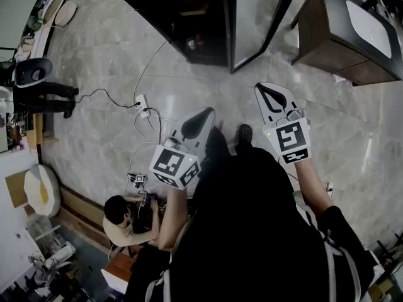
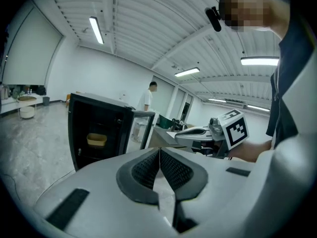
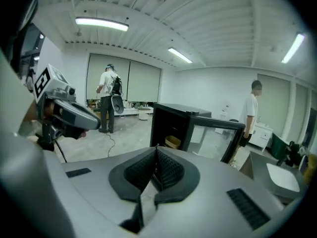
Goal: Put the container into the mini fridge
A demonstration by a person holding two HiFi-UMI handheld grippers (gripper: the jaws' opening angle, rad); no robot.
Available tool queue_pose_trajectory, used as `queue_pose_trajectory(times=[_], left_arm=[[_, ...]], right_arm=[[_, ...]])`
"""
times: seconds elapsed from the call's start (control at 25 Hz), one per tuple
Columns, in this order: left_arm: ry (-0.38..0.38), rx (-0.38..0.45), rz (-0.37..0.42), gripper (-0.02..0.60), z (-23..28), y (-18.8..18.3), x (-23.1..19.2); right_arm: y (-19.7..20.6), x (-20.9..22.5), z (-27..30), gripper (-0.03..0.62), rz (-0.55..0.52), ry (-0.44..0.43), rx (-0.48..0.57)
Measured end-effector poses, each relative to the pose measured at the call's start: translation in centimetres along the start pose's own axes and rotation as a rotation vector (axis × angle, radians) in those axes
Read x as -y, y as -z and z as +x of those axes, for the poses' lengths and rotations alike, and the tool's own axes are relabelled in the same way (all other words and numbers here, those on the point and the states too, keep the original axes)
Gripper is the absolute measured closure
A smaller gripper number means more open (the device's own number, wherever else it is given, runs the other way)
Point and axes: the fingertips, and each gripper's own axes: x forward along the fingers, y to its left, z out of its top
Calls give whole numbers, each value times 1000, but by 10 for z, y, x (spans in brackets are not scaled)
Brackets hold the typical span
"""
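The black mini fridge stands on the tiled floor ahead with its glass door swung open. A yellowish container sits on a shelf inside it, and the right gripper view also shows that container. My left gripper and right gripper hover side by side well short of the fridge. In the left gripper view the left gripper is shut, pads together, nothing between them. The right gripper is also shut and empty.
A dark cabinet with a white top tray stands right of the fridge. A power strip and cables lie on the floor to the left. One person sits at lower left; another stands past the fridge door.
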Motion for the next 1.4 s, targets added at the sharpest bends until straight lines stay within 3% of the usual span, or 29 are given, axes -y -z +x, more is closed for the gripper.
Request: queue_pose_trajectory(times=[0.24,0.36,0.44,1.4], left_arm=[[-69,72,-39,548,-17,-3,9],[-80,78,-38,548,-22,-1,13],[-75,75,-51,548,-24,3,16],[-64,70,-49,548,-15,4,25]], right_arm=[[-10,-18,-30,576,135,-139,136],[-15,-34,-39,576,230,-246,189],[-14,-42,-41,576,236,-286,192],[-7,-54,-48,577,195,-351,194]])
